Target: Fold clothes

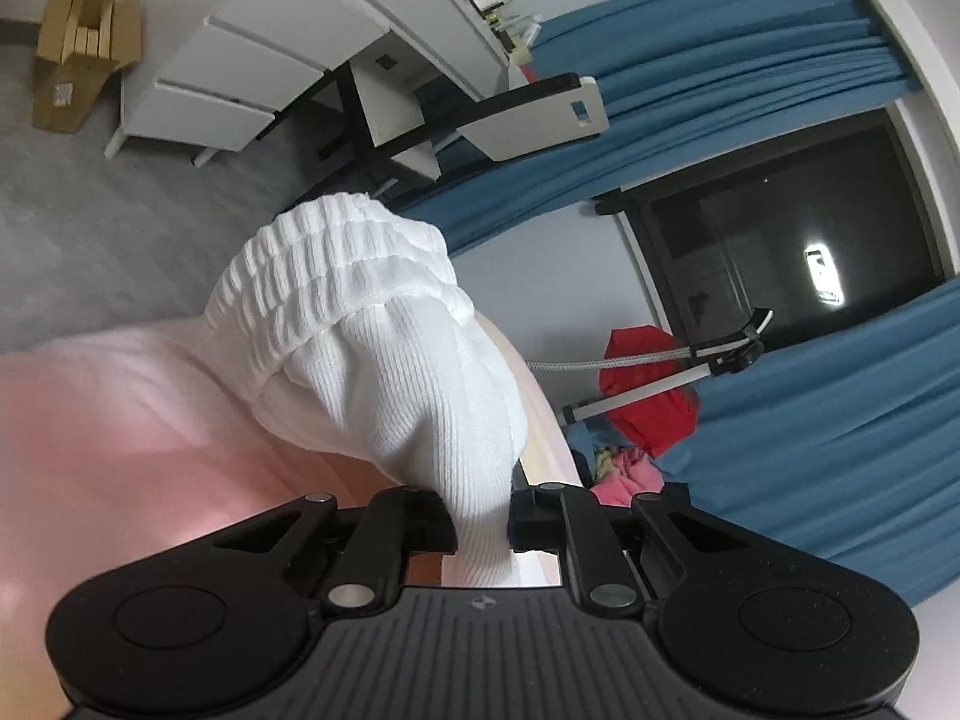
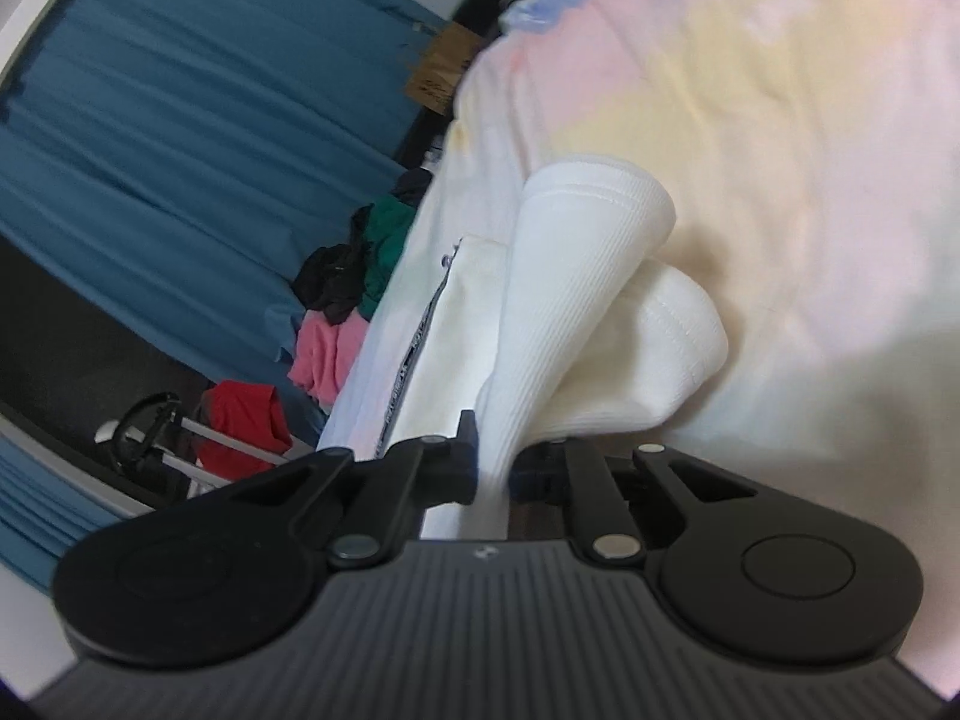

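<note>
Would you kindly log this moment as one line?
left gripper: shut on white garment | right gripper: shut on white garment | bed: beneath

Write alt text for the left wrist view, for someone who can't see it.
The left claw is shut on a white ribbed garment, its gathered elastic band bunched above a pink bedsheet. Behind are blue curtains and a white drawer unit.
</note>
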`<state>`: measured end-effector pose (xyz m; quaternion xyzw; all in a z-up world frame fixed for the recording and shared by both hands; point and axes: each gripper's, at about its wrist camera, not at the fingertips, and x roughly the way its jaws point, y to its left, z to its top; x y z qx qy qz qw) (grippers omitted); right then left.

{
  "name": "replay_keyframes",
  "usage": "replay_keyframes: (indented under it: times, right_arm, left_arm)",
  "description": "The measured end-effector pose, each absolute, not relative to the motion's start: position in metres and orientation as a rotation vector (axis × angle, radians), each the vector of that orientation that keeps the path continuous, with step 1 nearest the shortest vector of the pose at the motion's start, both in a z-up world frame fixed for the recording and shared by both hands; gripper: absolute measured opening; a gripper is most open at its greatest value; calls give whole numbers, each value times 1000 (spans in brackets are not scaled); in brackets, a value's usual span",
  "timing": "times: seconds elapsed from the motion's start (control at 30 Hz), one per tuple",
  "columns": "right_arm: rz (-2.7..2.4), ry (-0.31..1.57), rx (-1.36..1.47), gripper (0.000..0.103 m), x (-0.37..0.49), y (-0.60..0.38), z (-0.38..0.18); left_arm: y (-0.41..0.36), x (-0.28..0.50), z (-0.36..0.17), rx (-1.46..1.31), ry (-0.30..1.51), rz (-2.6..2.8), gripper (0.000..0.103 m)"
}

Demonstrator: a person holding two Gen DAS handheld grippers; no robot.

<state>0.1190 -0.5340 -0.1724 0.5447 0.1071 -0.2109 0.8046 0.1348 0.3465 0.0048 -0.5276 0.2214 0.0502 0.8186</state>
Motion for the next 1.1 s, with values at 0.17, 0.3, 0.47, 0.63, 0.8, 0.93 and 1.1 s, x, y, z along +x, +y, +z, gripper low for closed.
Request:
replay_keyframes:
  times: [0.17,0.3,0.47,0.63,0.8,0.93,1.1]
  right_arm:
    - [-456,280,1226,12,75,-531,-172]
    - [-453,344,1239,12,61,-535,-183]
    - [-445,379,1256,12,62,-542,-200]
    - [-408,385,1247,13,67,-545,-203]
    - [-404,396,1263,15,67,-547,-207]
    - [-400,379,1281,29,66,-550,-211]
    - [-350,296,1329,47,69,-559,-217]
  left_arm:
    - [357,85,26,-1062,533,124,13]
    - [360,63,-8,-1016,631,174,14]
    - [365,42,-65,-1059,681,223,16]
    - [358,31,-60,-973,670,209,22]
    - [326,31,-37,-757,744,234,68]
    - [293,18,-11,-580,742,307,85]
    - [247,6,20,-367,650,298,88]
